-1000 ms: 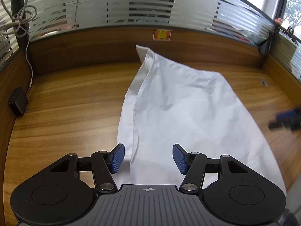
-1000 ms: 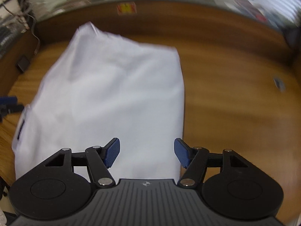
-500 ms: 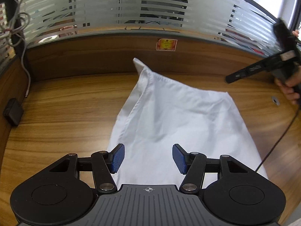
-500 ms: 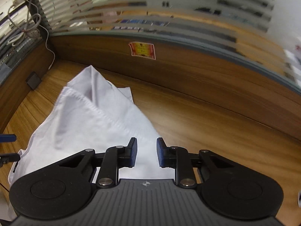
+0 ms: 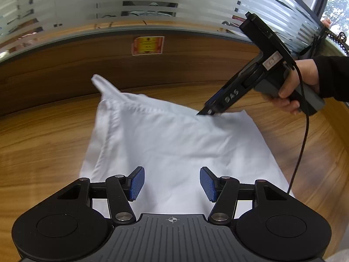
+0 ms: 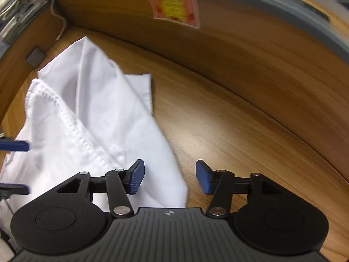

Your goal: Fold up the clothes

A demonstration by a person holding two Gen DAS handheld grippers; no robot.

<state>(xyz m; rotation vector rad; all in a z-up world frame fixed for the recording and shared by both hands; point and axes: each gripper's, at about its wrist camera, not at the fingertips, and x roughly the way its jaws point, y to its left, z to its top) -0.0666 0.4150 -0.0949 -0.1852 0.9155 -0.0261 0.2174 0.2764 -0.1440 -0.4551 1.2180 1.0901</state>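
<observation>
Bench point(image 5: 43, 144), wooden, is carrying the goods. Shirt point(image 5: 174, 144), white, is lying partly folded across the bench, its far edge lifting off the wood beside the right claw. Left claw point(image 5: 172, 183) is hovering over the near hem, pads apart. Right claw point(image 6: 169, 180) is gaping too, straddling the shirt's right edge.
</observation>
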